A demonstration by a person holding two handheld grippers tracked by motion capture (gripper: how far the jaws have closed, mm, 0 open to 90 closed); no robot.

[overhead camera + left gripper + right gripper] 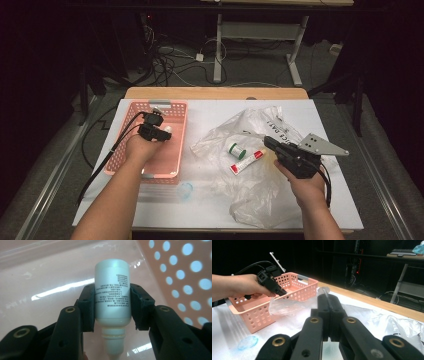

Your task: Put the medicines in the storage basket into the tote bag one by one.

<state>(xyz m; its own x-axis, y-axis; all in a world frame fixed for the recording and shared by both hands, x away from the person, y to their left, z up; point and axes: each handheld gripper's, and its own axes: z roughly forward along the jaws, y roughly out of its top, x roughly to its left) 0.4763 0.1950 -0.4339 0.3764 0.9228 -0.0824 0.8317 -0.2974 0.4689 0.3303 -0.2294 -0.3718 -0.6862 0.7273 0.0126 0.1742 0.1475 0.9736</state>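
In the left gripper view, a small white bottle [112, 277] with printed text sits between the jaws, its cap end toward the camera. My left gripper [112, 305] is shut on it, low over the floor of the pink perforated basket [175, 270]. From above, the left gripper [159, 131] hangs inside the basket [131, 134], with the bottle [167, 129] at its tip. My right gripper [269, 143] hovers over a crumpled clear plastic bag [250, 195]. Its jaws [329, 298] are shut, with a thin clear fold of the bag [284, 306] pinched at the tips.
A green-capped round container [235, 150] and a red-and-white tube [246, 161] lie on the bag. A bluish clear lid [185, 190] rests on the white tabletop [200, 112] in front of the basket. Cables trail off the table's left edge.
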